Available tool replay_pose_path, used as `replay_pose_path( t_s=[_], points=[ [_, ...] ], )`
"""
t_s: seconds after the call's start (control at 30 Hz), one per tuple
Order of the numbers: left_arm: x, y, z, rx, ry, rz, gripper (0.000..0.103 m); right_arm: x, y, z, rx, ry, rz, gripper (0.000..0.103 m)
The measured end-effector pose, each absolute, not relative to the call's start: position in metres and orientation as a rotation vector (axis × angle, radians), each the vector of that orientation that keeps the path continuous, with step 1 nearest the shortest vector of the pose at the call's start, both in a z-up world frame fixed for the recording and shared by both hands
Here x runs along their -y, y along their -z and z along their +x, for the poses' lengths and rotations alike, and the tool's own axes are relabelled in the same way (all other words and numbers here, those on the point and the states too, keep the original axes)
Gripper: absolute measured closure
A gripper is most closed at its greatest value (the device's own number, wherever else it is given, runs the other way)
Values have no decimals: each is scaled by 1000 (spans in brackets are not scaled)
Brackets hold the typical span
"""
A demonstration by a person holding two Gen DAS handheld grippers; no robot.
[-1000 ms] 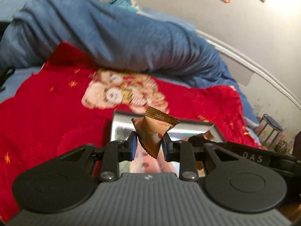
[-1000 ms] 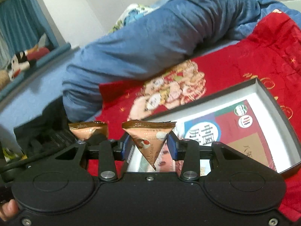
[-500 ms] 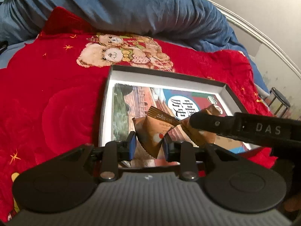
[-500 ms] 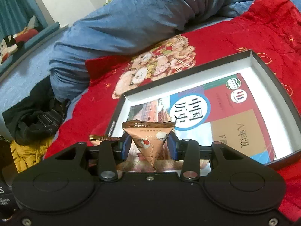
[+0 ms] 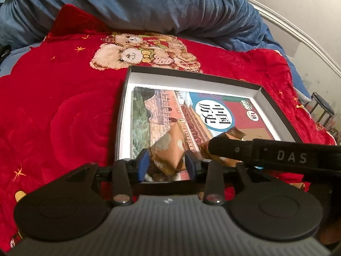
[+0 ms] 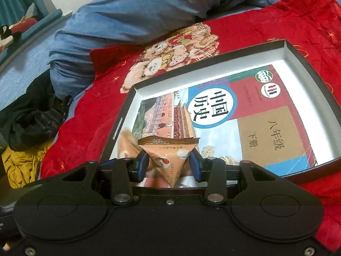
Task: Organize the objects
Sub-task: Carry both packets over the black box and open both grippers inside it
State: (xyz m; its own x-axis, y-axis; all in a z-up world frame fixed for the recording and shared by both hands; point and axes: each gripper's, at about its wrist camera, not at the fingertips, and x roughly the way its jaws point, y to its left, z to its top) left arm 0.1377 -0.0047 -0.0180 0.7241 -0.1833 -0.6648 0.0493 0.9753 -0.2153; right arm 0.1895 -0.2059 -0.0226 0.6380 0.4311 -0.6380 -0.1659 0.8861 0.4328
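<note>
- Right, I have a snack packet at each gripper, both low over the near corner of the box [image 6: 307, 64], which lies on the red blanket [image 5: 53, 106] with a textbook [image 6: 266, 132] flat inside.
- My left gripper [image 5: 166, 164] has just been opening; its packet [image 5: 168, 149] sits blurred between the blue pads, which seem to have let go of it. I judge it is dropping onto the book.
- My right gripper [image 6: 169, 166] is partly closed, pinching the second packet [image 6: 170, 157], a triangular pouch hanging point-down with its crimped seam on top.
- In the left view the right gripper's arm crosses just beside the left packet, so the two are close together.
- These packets look light and crinkly: soft foil, probably air-filled, with brittle contents I could crush.
- The film looks slippery, so I'd hold it across the middle of the pouch with mild pressure, or on the flat crimped seam, which is stiffer.
- A light packet may bounce or slide on the glossy cover, so I'd release low.
</note>
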Motion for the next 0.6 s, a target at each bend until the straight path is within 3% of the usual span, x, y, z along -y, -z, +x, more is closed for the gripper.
replay_pose_path(
  t_s=[0.3, 0.6],
  points=[
    [8, 1, 129, -689, 107, -90, 20, 213, 18, 188, -807, -370, 412, 59],
    [-13, -19, 125, -685, 66, -130, 17, 222, -2, 173, -715, -401, 473, 51]
  ],
)
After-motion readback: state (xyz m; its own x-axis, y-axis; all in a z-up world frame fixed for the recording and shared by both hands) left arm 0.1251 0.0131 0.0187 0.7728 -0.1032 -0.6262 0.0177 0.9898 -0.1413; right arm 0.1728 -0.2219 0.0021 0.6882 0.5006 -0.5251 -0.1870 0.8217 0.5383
